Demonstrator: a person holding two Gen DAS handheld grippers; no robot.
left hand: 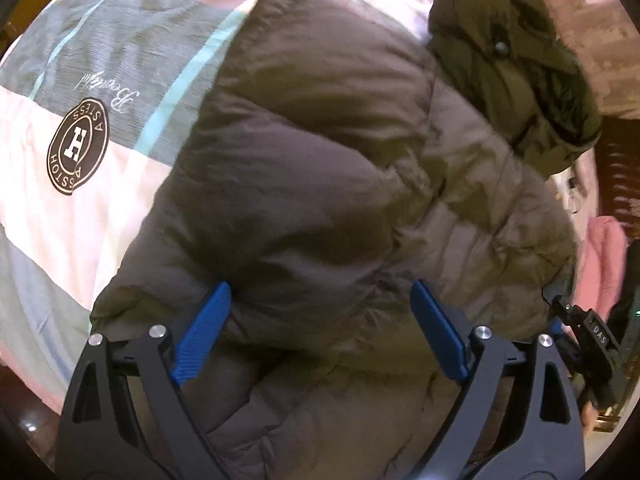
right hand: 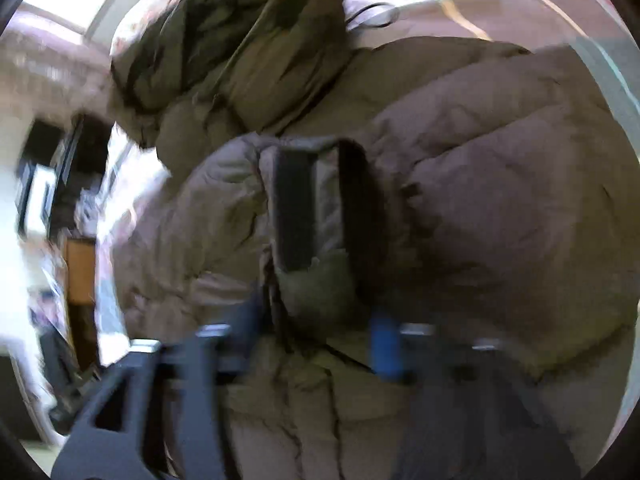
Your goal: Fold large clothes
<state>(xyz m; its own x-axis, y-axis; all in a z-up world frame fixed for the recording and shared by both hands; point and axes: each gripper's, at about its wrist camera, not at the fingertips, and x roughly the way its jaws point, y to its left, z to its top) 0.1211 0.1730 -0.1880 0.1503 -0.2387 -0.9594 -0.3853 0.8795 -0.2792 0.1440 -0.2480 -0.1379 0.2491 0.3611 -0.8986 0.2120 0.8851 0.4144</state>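
Your left gripper (left hand: 320,332) has its fingers spread wide astride the jacket (left hand: 320,168) on the bed (left hand: 80,208), while your right gripper (right hand: 320,332) seems to pinch the cuff (right hand: 316,280), likely to fold the sleeve inward.

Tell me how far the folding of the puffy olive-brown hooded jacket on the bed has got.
Done: the puffy olive-brown hooded jacket lies spread on the pastel striped bedcover, one cuffed sleeve already laid across its body. In hand: the left hand-held gripper stands wide open astride a padded fold; the right hand-held gripper, blurred, has fabric between its fingers. Left: the hood still sticks out, and the jacket is not yet a compact bundle.
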